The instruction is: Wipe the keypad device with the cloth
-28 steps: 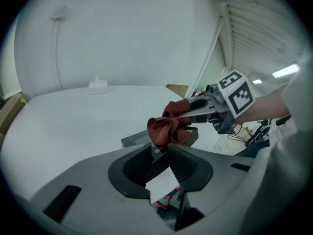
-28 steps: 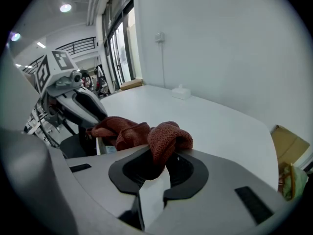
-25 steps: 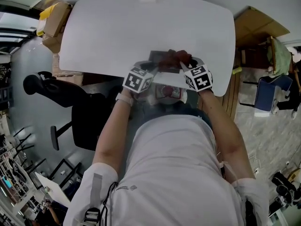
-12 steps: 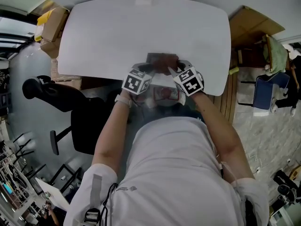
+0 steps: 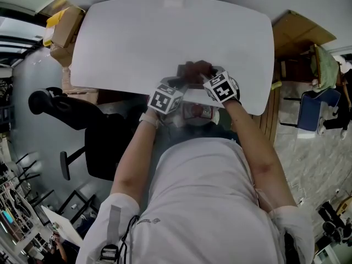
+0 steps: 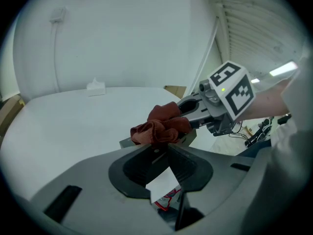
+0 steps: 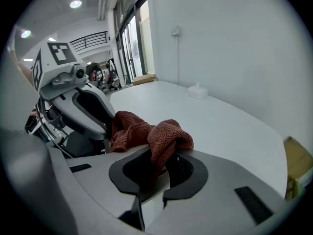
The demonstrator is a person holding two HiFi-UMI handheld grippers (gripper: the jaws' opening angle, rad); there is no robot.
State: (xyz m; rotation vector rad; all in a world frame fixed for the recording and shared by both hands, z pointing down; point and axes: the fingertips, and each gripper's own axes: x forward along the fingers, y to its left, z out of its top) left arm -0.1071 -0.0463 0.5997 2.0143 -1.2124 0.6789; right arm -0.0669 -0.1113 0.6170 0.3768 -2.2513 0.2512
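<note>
Left claw (image 6: 159, 153): pressed shut on the edge of the keypad device (image 6: 127, 142), at the table's (image 5: 165, 32) near edge.
Right claw (image 7: 157, 164): pinching the red-brown cloth (image 7: 146, 131), which lies bunched on the keypad device.

Office: white desk (image 5: 165, 37), swivel chair (image 5: 102, 142), cartons (image 5: 66, 23)

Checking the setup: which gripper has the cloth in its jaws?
The right gripper: the cloth is pinched between its jaws. The left gripper holds the device.
</note>
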